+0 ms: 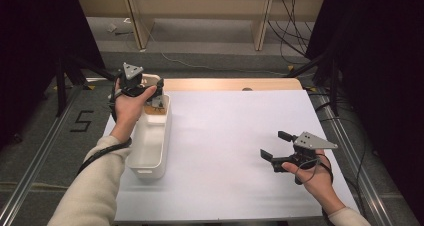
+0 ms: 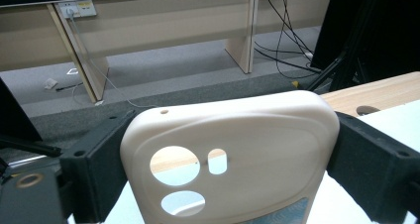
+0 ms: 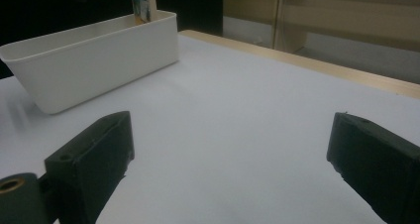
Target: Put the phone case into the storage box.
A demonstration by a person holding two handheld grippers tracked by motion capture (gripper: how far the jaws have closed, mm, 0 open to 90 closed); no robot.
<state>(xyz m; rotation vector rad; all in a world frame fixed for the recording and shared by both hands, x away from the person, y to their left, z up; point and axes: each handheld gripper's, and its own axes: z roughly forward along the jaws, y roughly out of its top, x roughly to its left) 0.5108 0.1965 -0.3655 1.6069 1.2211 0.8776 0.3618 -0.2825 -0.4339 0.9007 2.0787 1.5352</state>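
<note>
Table (image 1: 235,151): I am working over a white sheet with a strip of bare wood showing along its far edge.
Bin (image 1: 150,148): I am seeing a long white plastic tub standing at the left of the sheet, open side up, apparently bare at its near end; in the right gripper view it is rising beyond the jaws (image 3: 94,65).
Phone case (image 2: 233,159): I am holding a cream phone case over the far end of the bin (image 1: 152,80); the camera cut-outs are facing the left gripper's camera, and a printed card seems to be sitting at its lower edge.
Left gripper (image 1: 150,92): I am keeping its jaws clamped on the case, one pad on each long side, across the full width.
Right gripper (image 1: 276,148): I am resting it low over the bare sheet at the right, jaws standing wide apart with nothing between them.
Handling: I am judging the case light, thin-walled and springy, with a smooth skin that could slide in the pads.
Grip point: I am judging the side rails near the middle the firmest hold; squeezing near the cut-outs would be bowing the shell.
</note>
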